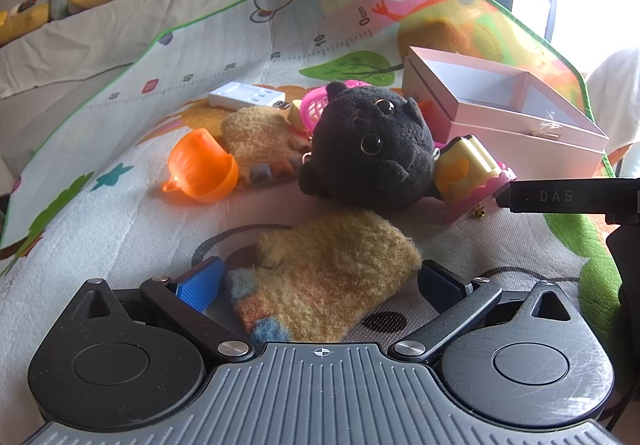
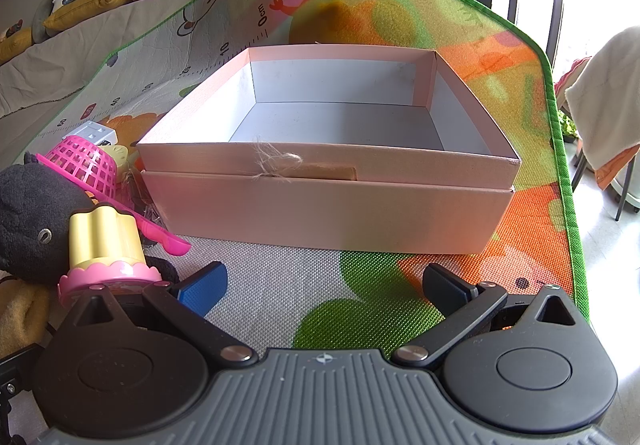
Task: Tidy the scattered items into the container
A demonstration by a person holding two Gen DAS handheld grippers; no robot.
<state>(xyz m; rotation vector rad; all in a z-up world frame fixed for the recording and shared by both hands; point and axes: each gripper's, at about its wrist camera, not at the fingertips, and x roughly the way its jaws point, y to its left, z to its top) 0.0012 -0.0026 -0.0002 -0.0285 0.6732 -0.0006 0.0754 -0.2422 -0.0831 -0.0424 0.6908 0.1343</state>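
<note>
- Left wrist: left gripper spread wide around fuzzy mitten lower centre, lined up for pinching.
- Right wrist: right gripper spread, holding nothing, facing empty pink box mid-frame.

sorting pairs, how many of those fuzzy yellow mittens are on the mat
2. One fuzzy mitten lies between the left gripper's open fingers; the other mitten sits farther back, beside the orange cup. More could be hidden behind the black plush.

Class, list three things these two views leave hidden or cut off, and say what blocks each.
1. Left view: the box floor, hidden behind its own near wall.
2. Right view: the black plush, cut off by the left edge and partly behind the yellow toy.
3. Left view: the pink basket, mostly behind the plush.
</note>
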